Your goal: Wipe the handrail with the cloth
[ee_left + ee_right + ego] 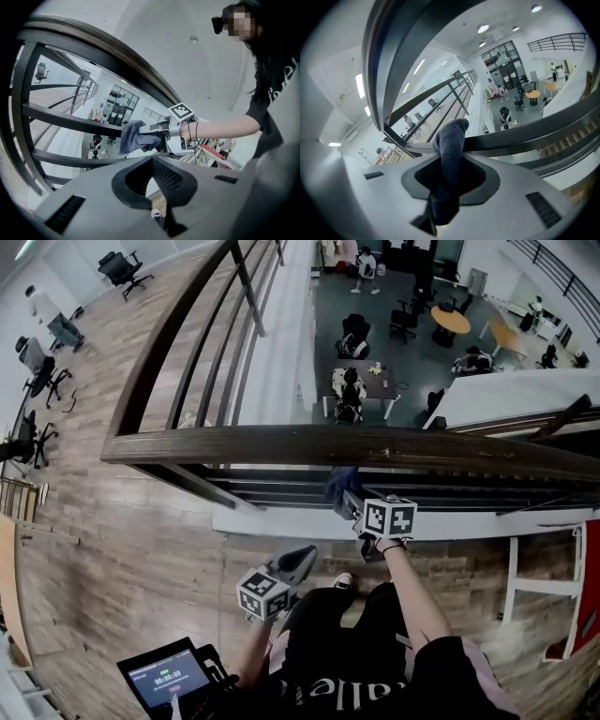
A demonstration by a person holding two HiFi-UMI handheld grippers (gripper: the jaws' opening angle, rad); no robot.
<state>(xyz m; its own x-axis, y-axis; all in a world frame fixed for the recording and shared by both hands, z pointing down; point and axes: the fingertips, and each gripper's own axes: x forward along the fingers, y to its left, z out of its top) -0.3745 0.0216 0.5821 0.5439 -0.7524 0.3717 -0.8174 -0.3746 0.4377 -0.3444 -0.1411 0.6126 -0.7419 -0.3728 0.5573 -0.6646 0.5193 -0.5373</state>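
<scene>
The dark wooden handrail runs across the head view, above several thin horizontal rails. My right gripper is shut on a dark blue cloth, held just below the handrail in front of the thin rails; whether the cloth touches the handrail I cannot tell. In the right gripper view the cloth sticks up out of the right gripper, with the handrail's underside arching overhead. My left gripper hangs lower and nearer the body, shut and empty. In the left gripper view, beyond the left gripper, I see the cloth.
Thin black rails run under the handrail, above a white ledge. Beyond the railing is a drop to a lower floor with desks and seated people. A screen device sits low at left. A white frame stands at right.
</scene>
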